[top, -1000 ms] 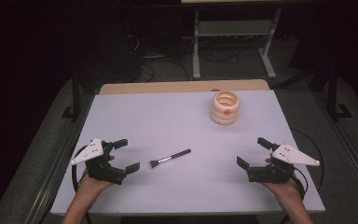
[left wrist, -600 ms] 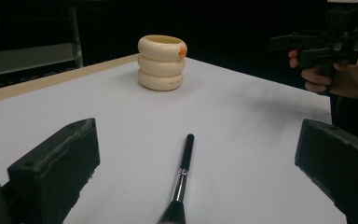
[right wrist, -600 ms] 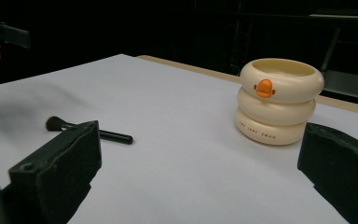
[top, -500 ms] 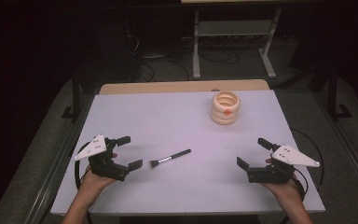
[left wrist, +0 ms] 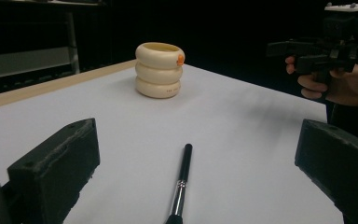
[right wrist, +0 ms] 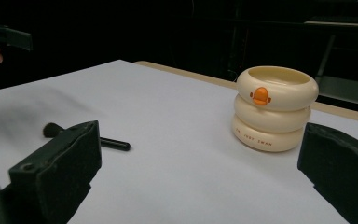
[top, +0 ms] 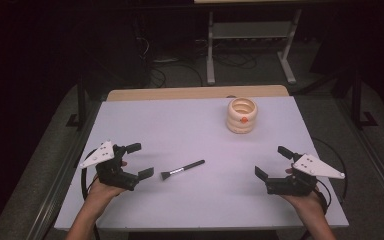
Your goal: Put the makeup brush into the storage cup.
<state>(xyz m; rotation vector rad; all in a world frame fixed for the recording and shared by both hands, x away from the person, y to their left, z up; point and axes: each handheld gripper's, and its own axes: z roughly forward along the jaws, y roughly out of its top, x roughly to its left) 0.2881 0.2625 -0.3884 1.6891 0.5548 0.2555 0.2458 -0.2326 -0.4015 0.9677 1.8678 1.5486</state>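
Approach step, nothing gripped yet. My left gripper [top: 136, 161] is spread wide, just left of the makeup brush [top: 182, 170], which lies flat on the white table [top: 180, 125], bristle end toward me and handle pointing up and right. In the left gripper view the brush handle [left wrist: 182, 175] sits between my two jaws, a bit ahead of them, so the line-up looks roughly right. My right gripper [top: 272, 162] is also spread, parked at the right front of the table, well apart from the brush. The cream ringed holder [top: 241, 115] stands upright at the back right, open top, orange mark on its side [right wrist: 260, 95]. Likely destination for the brush. Next move, my read: push the left gripper forward and down until the jaws straddle the handle, then pinch. Thin round handle, flat on the table, so I need to go low or it may roll out.
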